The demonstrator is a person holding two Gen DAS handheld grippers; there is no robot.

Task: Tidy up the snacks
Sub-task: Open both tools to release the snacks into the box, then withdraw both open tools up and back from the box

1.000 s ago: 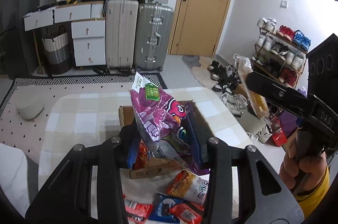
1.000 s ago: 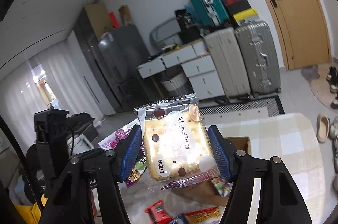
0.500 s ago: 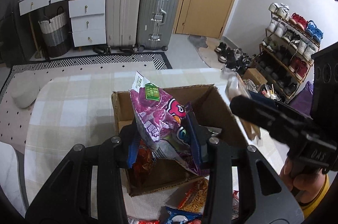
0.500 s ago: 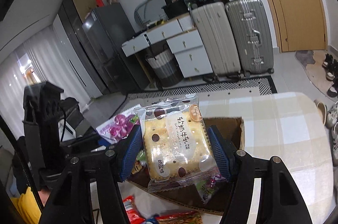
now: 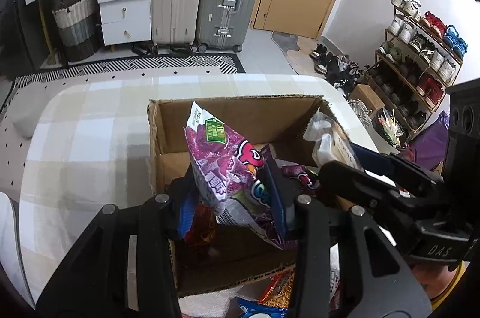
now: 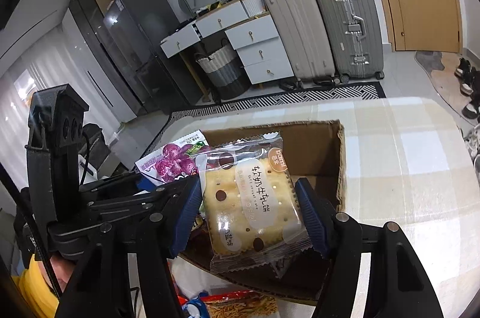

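**A:** On the round table with the pale checked cloth (image 5: 90,137) in front of you sits the open brown cardboard box (image 5: 210,113), its flaps up and its near wall facing you. That is your one container.

**B:** What is in it?

**A:** Its brown floor shows bare at the back. Toward the near side you have a purple packet (image 5: 300,172) lying inside and something reddish (image 5: 201,225) low by the near wall; I cannot tell what that is.

**B:** And my hands?

**A:** Your left gripper (image 5: 231,198) pinches a crinkly purple snack bag with a green label (image 5: 222,165) between its blue pads, upright, hanging over the box's near half. From the right wrist camera the same bag (image 6: 177,162) pokes up at the box's left wall.

**B:** The right one?

**A:** Your right gripper (image 6: 249,198) is clamped on a clear-wrapped square cracker sandwich with brown dots (image 6: 252,204), both blue pads pressed to its edges. It hangs over the box opening, just beside the purple bag. In the left view you see that packet edge-on (image 5: 327,140) over the box's right side.

**B:** Anything outside the box?

**A:** More snacks lie on the cloth near you: an orange packet of thin sticks (image 6: 240,306) touching the box's near wall, and a small blue packet (image 5: 255,310) beside it.
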